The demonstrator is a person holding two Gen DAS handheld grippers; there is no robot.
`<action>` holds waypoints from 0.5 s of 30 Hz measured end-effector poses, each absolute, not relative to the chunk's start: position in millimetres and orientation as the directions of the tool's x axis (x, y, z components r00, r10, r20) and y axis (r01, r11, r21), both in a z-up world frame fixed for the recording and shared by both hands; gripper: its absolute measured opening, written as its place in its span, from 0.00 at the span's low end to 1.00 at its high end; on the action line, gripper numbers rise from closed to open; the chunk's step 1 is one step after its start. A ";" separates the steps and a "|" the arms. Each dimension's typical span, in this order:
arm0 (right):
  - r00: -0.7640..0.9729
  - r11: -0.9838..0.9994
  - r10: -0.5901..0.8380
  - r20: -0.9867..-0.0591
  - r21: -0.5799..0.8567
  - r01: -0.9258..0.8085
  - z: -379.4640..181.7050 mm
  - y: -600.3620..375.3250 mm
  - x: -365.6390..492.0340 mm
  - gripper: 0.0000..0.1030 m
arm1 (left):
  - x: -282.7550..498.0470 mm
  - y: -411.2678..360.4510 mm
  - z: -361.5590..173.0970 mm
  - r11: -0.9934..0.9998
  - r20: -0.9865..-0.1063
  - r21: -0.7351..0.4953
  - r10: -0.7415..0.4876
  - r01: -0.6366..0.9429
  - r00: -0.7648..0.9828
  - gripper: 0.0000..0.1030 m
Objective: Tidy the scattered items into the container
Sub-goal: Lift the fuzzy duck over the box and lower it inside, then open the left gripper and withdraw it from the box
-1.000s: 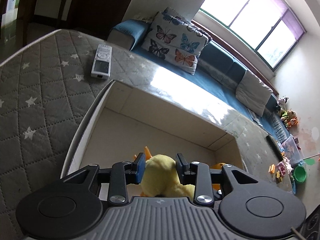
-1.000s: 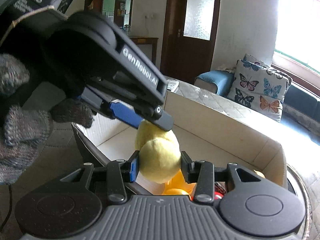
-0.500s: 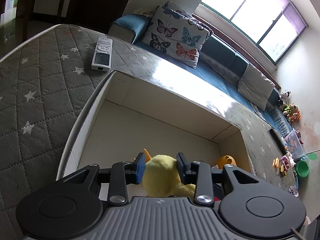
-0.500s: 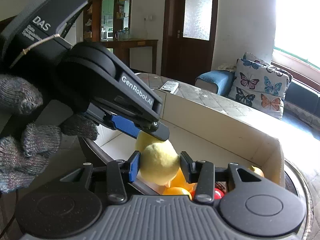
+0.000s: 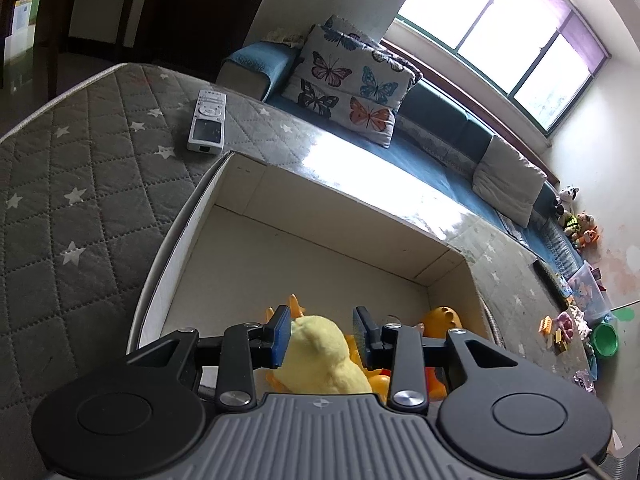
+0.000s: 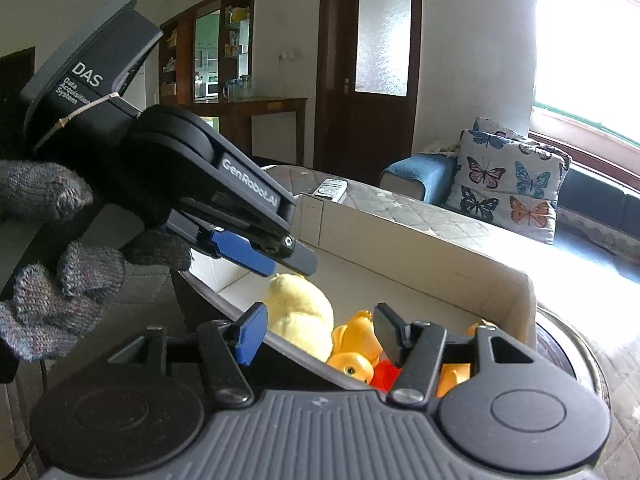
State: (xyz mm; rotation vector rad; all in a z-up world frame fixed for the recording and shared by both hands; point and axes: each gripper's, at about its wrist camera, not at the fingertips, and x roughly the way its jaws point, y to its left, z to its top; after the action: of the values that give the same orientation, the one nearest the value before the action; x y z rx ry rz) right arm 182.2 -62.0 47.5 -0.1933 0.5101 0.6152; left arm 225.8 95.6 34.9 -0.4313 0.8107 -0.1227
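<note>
a soft, fuzzy yellow plush duck (image 5: 320, 352) is seen in the near part of the white box (image 5: 340, 216), beside orange rubber ducks (image 6: 356, 344). it lies between the pads of the left claw (image 5: 322, 330), which stand apart, a gap showing at the right pad. the right claw (image 6: 320, 330) is opening, its pads clear of the plush. the plush's lower half is cut off behind the claw bodies. a remote (image 5: 208, 120) lies on the quilted surface (image 5: 80, 168) past the box's far left corner.

duck (image 5: 320, 356): soft yellow plush, fuzzy
box (image 5: 320, 216): matt cream cardboard
table cover (image 5: 80, 184): grey quilted cloth, stitched stars
remote (image 5: 207, 121): smooth silver plastic
glove (image 6: 52, 280): rough grey knit
small toys (image 6: 356, 344): glossy orange plastic
</note>
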 end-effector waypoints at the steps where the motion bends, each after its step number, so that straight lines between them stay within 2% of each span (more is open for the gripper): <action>1: 0.700 0.805 0.501 -0.509 -0.022 -0.592 48.2 -63.3 180.1 0.63 | 223.4 95.2 36.5 0.907 -0.672 -0.418 -0.268 -0.054 0.691 0.36; 15: 0.724 0.829 0.478 -0.497 -0.017 -0.559 54.3 -75.0 151.6 0.78 | 178.1 83.4 49.5 0.918 -0.631 -0.396 -0.261 -0.014 0.731 0.36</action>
State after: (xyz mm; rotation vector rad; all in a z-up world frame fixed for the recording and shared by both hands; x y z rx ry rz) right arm 151.6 -75.0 54.3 -0.1705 0.4999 0.5750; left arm 178.1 83.4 49.5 -0.3927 0.7431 -0.1396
